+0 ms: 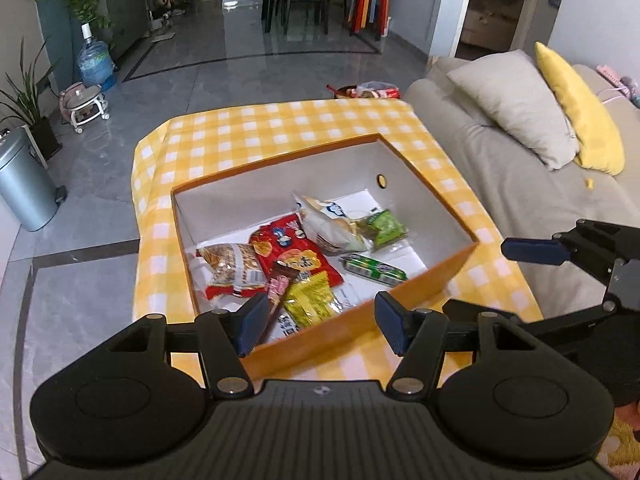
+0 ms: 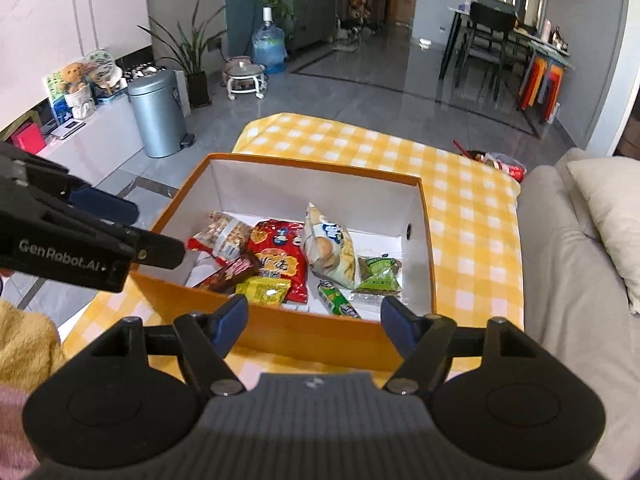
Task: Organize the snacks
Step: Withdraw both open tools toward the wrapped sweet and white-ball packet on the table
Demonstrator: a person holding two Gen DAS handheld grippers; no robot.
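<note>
An orange box [image 1: 432, 284] [image 2: 280, 332] with a white inside stands on the yellow checked tablecloth [image 1: 280, 120] [image 2: 472, 220]. Inside lie several snacks: a red packet [image 1: 296, 256] [image 2: 280, 256], a white bun bag [image 1: 332, 224] [image 2: 328, 252], a green packet [image 1: 386, 226] [image 2: 378, 274], a green tube [image 1: 374, 270] [image 2: 338, 304], a yellow packet [image 1: 310, 300] [image 2: 262, 290] and a nut bag [image 1: 234, 270] [image 2: 224, 236]. My left gripper [image 1: 322, 326] hovers over the box's near wall, open and holding nothing. My right gripper [image 2: 314, 322] hangs open and empty above the near wall.
A beige sofa [image 1: 520, 200] with a grey cushion [image 1: 516, 104] and a yellow cushion [image 1: 580, 112] runs along the table's right side. A metal bin [image 2: 156, 116], a water jug [image 2: 270, 46] and plants stand on the grey floor to the left. More snacks sit in a bowl [image 1: 372, 90] beyond the table.
</note>
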